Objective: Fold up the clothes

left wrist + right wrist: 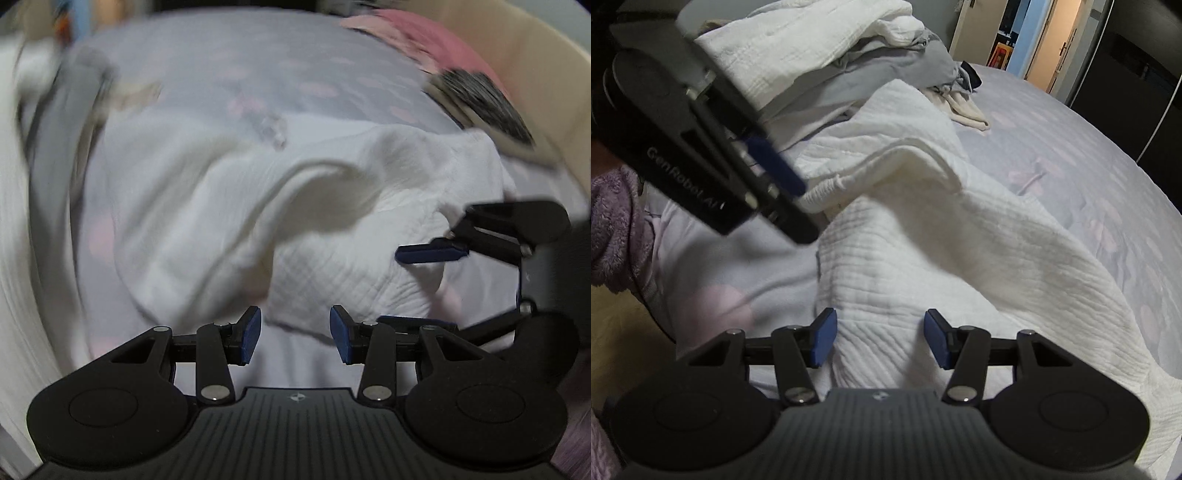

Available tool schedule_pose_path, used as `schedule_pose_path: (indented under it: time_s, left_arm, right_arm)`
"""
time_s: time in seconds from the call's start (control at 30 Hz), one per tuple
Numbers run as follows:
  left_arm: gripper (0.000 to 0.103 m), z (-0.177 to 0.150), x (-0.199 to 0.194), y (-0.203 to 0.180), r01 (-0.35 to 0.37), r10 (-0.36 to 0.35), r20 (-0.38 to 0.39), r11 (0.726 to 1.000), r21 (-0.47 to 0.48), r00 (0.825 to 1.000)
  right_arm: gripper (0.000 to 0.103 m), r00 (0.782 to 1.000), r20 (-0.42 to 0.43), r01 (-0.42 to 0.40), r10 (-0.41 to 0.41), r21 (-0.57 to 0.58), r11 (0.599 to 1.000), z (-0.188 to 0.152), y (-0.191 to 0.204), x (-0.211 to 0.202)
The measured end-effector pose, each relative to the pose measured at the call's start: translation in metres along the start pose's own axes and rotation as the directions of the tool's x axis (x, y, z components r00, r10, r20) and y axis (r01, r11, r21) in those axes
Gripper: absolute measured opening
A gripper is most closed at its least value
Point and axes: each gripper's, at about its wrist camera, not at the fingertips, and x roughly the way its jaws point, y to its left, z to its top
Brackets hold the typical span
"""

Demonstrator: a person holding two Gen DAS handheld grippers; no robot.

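Left wrist | white crinkled garment (332, 206) rumpled, blurred | perhaps half-folded

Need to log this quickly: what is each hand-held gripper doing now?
Left hand-held gripper: open, holding nothing.
Right hand-held gripper: open over the white cloth, not gripping it.

Light level: dim indoors, cool grey cast.
Source: warm glow through doorway (1052, 44) at far right of right view.
Shadows: soft, pooled in folds of white cloth (923, 240).
Blur: left view heavily smeared, worst at pile (55, 110) and pink cloth (436, 40); gripper (295, 332) sharp.
Right view: mostly crisp; near gripper (768, 177) soft.
Distortion: fisheye bending, dark corners.
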Motion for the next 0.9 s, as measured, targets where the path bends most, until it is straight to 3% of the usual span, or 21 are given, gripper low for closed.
schedule_pose_path:
  time_s: [0.13, 0.3, 0.43, 0.57, 0.7, 0.73, 0.87, 0.9]
  left_arm:
    - [0.039, -0.003, 0.013, 0.014, 0.018, -0.023, -0.027, 0.983, -0.181, 0.999]
    - [0.039, -0.01, 0.033, 0.018, 0.028, -0.045, -0.054, 0.956, -0.291, 0.998]
    - [0.043, -0.016, 0.044, 0.014, 0.038, -0.058, -0.053, 0.947, -0.32, 0.997]
    - [0.046, -0.02, 0.053, 0.009, 0.031, -0.044, -0.033, 0.945, -0.327, 0.998]
    - [0.045, -0.019, 0.059, 0.007, 0.049, -0.047, 0.012, 0.945, -0.325, 0.999]
    - [0.043, -0.019, 0.06, 0.005, 0.049, -0.044, 0.023, 0.947, -0.316, 0.999]
    - [0.01, -0.015, 0.056, 0.003, 0.029, -0.012, 0.063, 0.961, -0.276, 0.998]
    - [0.009, -0.014, 0.052, 0.005, 0.039, -0.019, 0.073, 0.958, -0.284, 0.997]
  right_arm:
    - [0.056, 0.999, -0.028, 0.023, -0.023, -0.019, 1.0, 0.001, -0.003, 0.001]
    - [0.054, 0.995, -0.099, 0.031, -0.032, -0.002, 1.0, -0.004, -0.01, 0.014]
    - [0.053, 0.985, -0.175, 0.016, -0.003, 0.075, 0.997, -0.013, -0.023, 0.032]
    - [0.054, 0.981, -0.192, -0.002, 0.031, 0.152, 0.988, -0.015, -0.036, 0.039]
    - [0.056, 0.979, -0.201, -0.006, 0.038, 0.157, 0.988, -0.015, -0.038, 0.042]
    - [0.056, 0.979, -0.202, -0.005, 0.037, 0.155, 0.988, -0.014, -0.038, 0.043]
    - [0.056, 0.978, -0.203, -0.007, 0.041, 0.163, 0.987, -0.012, -0.04, 0.041]
    - [0.056, 0.979, -0.201, -0.009, 0.044, 0.169, 0.986, -0.012, -0.041, 0.04]
